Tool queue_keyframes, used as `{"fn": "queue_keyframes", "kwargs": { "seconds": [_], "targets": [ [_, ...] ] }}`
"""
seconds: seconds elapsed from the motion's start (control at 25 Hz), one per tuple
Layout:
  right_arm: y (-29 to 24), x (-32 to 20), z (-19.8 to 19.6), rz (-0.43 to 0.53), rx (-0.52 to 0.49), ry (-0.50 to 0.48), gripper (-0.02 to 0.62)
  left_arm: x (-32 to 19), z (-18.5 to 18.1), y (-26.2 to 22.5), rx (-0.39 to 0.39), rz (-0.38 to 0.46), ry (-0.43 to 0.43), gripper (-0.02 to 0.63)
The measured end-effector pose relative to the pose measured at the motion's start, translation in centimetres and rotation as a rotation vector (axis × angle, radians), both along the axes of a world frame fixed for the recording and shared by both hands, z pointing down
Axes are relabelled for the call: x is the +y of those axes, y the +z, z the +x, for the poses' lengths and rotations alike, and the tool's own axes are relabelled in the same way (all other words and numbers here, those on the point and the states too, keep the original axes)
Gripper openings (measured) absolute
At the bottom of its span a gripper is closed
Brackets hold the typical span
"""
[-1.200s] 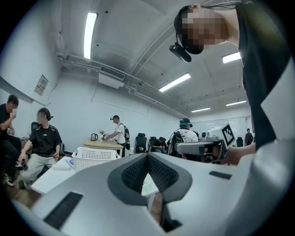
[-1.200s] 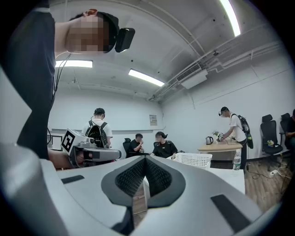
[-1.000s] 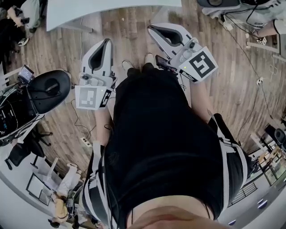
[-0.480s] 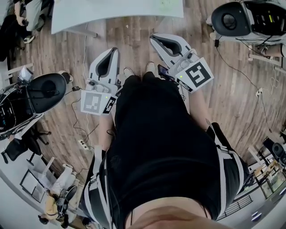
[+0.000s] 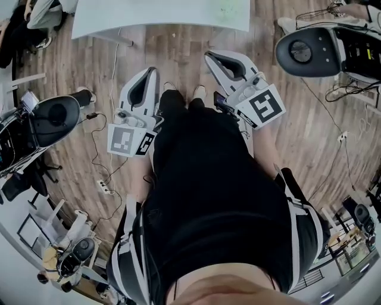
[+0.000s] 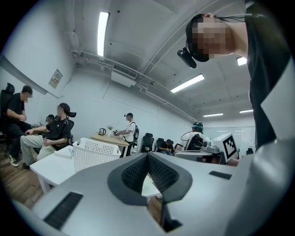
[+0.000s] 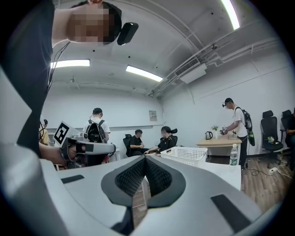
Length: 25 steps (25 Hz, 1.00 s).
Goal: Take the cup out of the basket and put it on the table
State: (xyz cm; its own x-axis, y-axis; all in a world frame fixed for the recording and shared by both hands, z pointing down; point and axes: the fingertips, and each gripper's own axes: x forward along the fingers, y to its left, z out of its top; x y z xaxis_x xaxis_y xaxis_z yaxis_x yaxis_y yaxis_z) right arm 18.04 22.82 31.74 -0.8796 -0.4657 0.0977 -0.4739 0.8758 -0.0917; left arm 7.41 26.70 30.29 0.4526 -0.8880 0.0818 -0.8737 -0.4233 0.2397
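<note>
The white perforated basket [image 6: 94,154] stands on a white table [image 6: 50,168] ahead of me. It shows again in the right gripper view as the basket [image 7: 184,155] on the table [image 7: 222,168]. The cup is out of sight, and the basket's inside is hidden. I hold my left gripper [image 5: 152,70] and right gripper [image 5: 208,55] before my body above the wooden floor, well short of the table [image 5: 161,15]. The left gripper [image 6: 147,155] is shut and empty. The right gripper [image 7: 145,159] is shut and empty too.
A black office chair [image 5: 56,116] stands at my left and another chair [image 5: 309,52] at my right. Cables and a power strip [image 5: 102,187] lie on the floor. A water bottle [image 7: 233,156] stands on the table's far side. Several people sit and stand behind the table.
The head view has shifted: the white table's edge shows more at the top, and the right chair has come into view. Both grippers stay shut in front of my body.
</note>
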Motion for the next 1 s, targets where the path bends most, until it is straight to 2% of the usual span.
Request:
{"fn": "queue_keyframes", "kwargs": {
  "seconds": [0.32, 0.56, 1.0],
  "targets": [
    [-0.3, -3.3, -1.6, 0.001, 0.006, 0.015, 0.018, -3.0, -3.3, -0.1, -0.029, 0.006, -0.043, 0.020],
    [-1.5, -6.4, -3.6, 0.023, 0.016, 0.064, 0.018, -6.9, -6.3, -0.5, -0.043, 0.023, -0.006, 0.020],
    [-1.7, -11.9, -8.1, 0.036, 0.022, 0.110, 0.018, -13.0, -12.4, -0.1, -0.050, 0.028, -0.015, 0.020]
  ]
}}
